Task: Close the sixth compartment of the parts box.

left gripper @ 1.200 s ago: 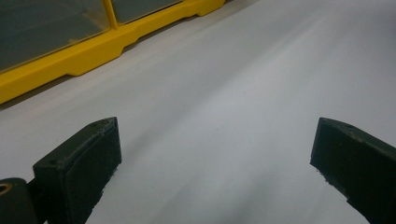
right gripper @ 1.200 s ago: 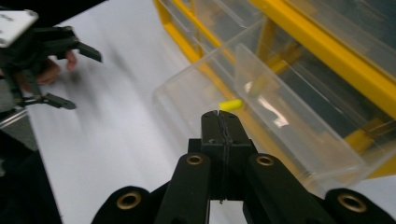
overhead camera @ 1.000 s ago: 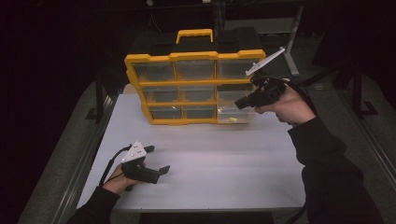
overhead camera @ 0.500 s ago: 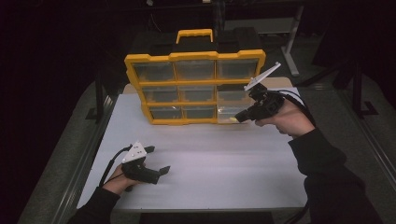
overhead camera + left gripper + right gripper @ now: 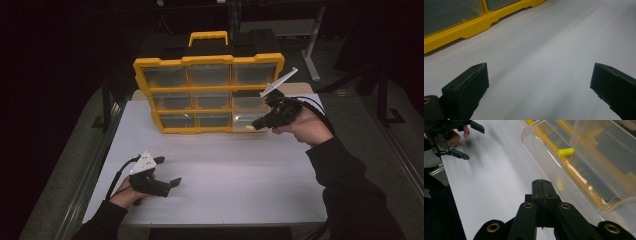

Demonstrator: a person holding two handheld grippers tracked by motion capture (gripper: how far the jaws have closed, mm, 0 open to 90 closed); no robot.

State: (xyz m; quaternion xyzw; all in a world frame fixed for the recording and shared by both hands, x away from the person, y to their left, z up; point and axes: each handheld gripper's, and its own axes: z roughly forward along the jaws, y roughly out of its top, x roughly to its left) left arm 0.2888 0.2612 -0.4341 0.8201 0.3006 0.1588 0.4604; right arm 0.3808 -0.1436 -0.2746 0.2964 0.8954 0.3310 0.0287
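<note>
The left tongs (image 5: pixel 167 172) rest low on the white desk (image 5: pixel 235 170) on the person's near side, their two black arms standing wide apart with nothing but bare desk between them; the yellow foot of the organiser (image 5: pixel 461 32) lies ahead of them and well apart. Farther off, the right tongs (image 5: pixel 256 125) are pressed together with nothing between them, their tip just at the front lip of a clear drawer (image 5: pixel 584 170) that stands pulled out from the bottom right corner of the yellow organiser (image 5: pixel 207 95). Beyond that tip, inside the drawer, a small yellow piece (image 5: pixel 566 152) lies on the floor of the drawer, near its middle; what it is cannot be told. Judging from this, the drawer is already out and the piece is in it, so what is left seems to be either pushing the drawer home with the closed tip or parting the right tongs to lift the piece out; which of the two cannot be told.
</note>
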